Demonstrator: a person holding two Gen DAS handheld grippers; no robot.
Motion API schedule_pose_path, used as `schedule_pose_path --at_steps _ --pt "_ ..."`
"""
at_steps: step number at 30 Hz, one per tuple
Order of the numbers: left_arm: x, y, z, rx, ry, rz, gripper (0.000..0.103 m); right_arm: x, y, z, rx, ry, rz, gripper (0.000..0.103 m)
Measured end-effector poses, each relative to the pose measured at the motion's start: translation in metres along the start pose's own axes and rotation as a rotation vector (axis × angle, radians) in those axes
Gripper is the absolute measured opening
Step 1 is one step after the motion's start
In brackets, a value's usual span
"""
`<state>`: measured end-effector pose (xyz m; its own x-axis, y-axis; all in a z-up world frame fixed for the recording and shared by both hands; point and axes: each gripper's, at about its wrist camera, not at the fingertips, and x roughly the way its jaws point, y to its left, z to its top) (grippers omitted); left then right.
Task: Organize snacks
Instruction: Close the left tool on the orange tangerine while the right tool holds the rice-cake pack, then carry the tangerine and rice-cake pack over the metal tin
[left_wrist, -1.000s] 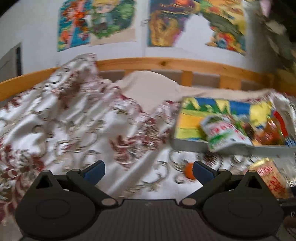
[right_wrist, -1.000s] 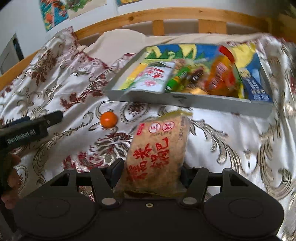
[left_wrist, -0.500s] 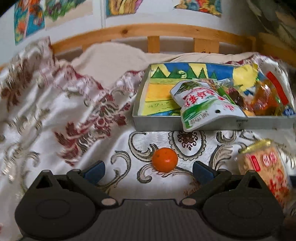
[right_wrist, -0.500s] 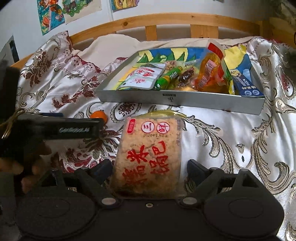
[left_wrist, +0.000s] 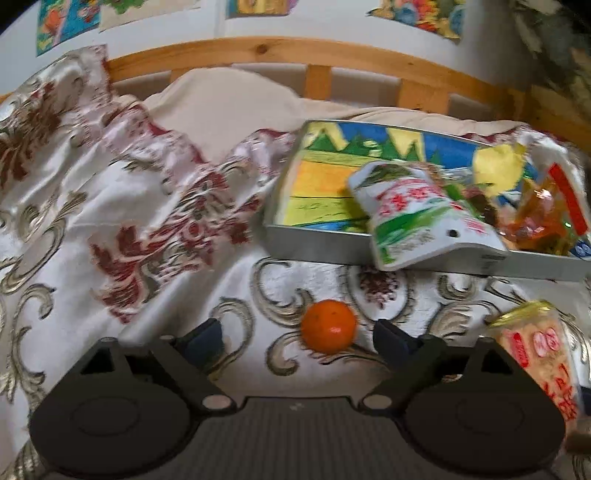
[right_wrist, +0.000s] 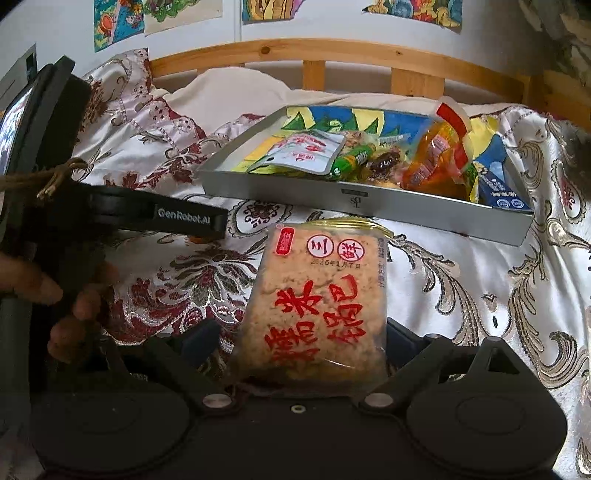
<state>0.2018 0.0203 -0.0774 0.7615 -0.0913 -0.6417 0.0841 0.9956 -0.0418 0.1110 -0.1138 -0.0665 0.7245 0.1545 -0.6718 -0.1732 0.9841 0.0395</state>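
A small orange (left_wrist: 328, 325) lies on the patterned bedspread, just ahead of my open left gripper (left_wrist: 295, 334) and nearer its right finger. A rice-cracker packet with red characters (right_wrist: 317, 306) lies between the wide-open jaws of my right gripper (right_wrist: 299, 336); it also shows in the left wrist view (left_wrist: 539, 354). Behind both stands a grey tray (right_wrist: 373, 201) holding a white-green pouch (left_wrist: 417, 218), an orange bag (right_wrist: 436, 162), a green stick pack (right_wrist: 351, 158) and a blue pack (right_wrist: 498, 184).
The wooden bed rail (left_wrist: 266, 55) and a beige pillow (left_wrist: 229, 99) lie behind the tray. Rumpled bedspread folds (left_wrist: 110, 166) rise to the left. The left gripper's body and the hand holding it (right_wrist: 85, 221) fill the left of the right wrist view.
The left gripper swung right and closed in on the orange. The right jaws opened off the cracker packet, which now lies on the bedspread.
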Motion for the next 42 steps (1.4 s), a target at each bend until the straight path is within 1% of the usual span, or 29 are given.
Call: schedule_pose_path --at_steps 1,4,5,6,7,9,10,14,19,20,24,31,37,42 --pt "0.001 -0.002 -0.001 0.013 -0.002 -0.003 0.085 0.0 -0.001 0.0 0.004 -0.005 -0.001 0.092" --pt "0.004 -0.005 -0.002 0.027 -0.001 -0.014 0.072 -0.002 -0.001 -0.002 0.01 -0.026 -0.008 0.087" --pt "0.005 -0.005 -0.002 0.023 0.002 -0.015 0.063 -0.002 -0.001 -0.003 0.01 -0.034 -0.012 0.084" --pt "0.006 -0.005 -0.001 0.017 0.008 -0.013 0.058 -0.002 -0.002 -0.003 0.01 -0.038 -0.015 0.082" --pt "0.006 -0.003 -0.001 0.01 0.008 -0.014 0.055 -0.002 -0.002 -0.003 0.009 -0.041 -0.017 0.082" --pt "0.006 -0.001 -0.001 -0.006 0.011 -0.027 0.038 0.0 0.0 -0.003 0.001 -0.041 -0.021 0.082" --pt "0.006 0.0 -0.001 -0.011 0.014 -0.032 0.036 0.001 0.001 -0.003 -0.006 -0.04 -0.024 0.082" --pt "0.002 0.0 -0.002 -0.012 0.02 -0.043 0.036 -0.001 0.0 -0.005 0.004 -0.062 -0.026 0.078" --pt "-0.012 0.002 -0.008 -0.048 0.029 -0.066 0.035 -0.009 0.001 -0.008 0.002 -0.063 -0.024 0.076" --pt "-0.017 0.001 -0.009 -0.049 0.028 -0.067 0.035 -0.011 0.001 -0.009 0.0 -0.067 -0.023 0.074" --pt "-0.03 -0.004 -0.013 -0.044 0.026 -0.073 0.035 -0.019 0.002 -0.011 -0.007 -0.076 -0.03 0.074" --pt "-0.045 -0.007 -0.016 -0.057 0.034 -0.068 0.035 -0.022 0.004 -0.013 -0.023 -0.049 -0.033 0.074" --pt "-0.047 -0.008 -0.017 -0.06 0.032 -0.078 0.035 -0.008 -0.005 -0.002 0.049 -0.012 0.007 0.077" --pt "-0.056 -0.007 -0.02 -0.078 0.028 -0.089 0.035 -0.008 -0.001 0.0 0.013 -0.001 0.006 0.073"
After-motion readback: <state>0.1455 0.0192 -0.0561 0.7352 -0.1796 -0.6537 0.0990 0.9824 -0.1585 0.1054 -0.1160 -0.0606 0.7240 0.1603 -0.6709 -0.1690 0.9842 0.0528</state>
